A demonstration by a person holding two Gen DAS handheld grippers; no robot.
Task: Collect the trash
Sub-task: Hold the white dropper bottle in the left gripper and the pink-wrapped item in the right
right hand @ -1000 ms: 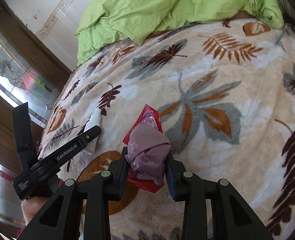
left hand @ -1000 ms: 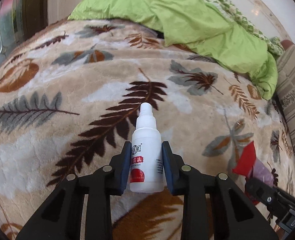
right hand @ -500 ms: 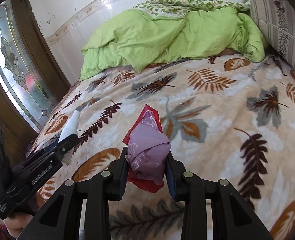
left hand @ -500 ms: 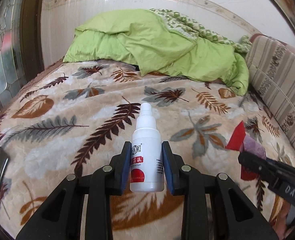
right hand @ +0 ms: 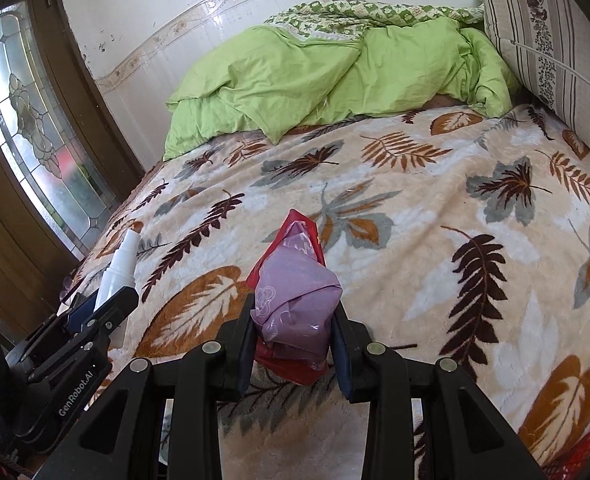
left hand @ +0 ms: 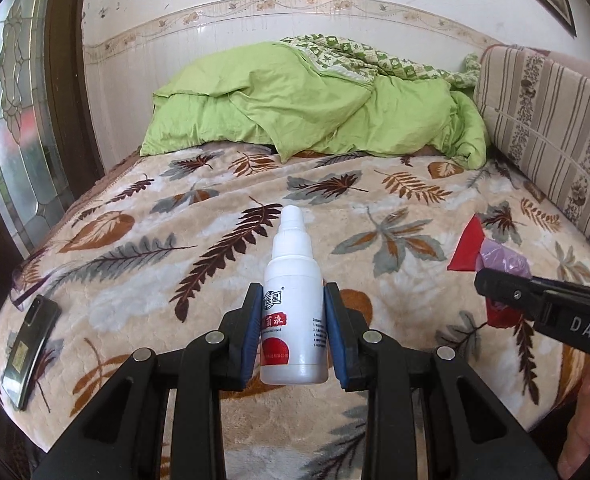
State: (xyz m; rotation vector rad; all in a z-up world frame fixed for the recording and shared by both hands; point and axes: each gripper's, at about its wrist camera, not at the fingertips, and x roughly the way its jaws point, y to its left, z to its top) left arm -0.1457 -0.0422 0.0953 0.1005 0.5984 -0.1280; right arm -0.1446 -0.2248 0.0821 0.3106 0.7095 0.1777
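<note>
We hold the white bottle [left hand: 293,312] clamped between the blue pads of the left gripper [left hand: 293,340], gripped around its lower body so the label faces up and the capped nozzle points forward, past the fingertips; that low grip looks secure enough for carrying. Off to that gripper's right, the right gripper [right hand: 295,344] is closed on a crumpled bundle of wrappers [right hand: 295,300], a mauve plastic one wadded on top of a red one, squeezed at the thick middle so the loose ends stick out ahead and below. Both pieces of trash hang above the leaf-patterned blanket [right hand: 435,240] rather than resting on it, which we read as both hands loaded and ready to carry them to a bin we cannot see. A dark phone [left hand: 31,350] lies on the blanket far to the left gripper's left, not trash in our judgement.
</note>
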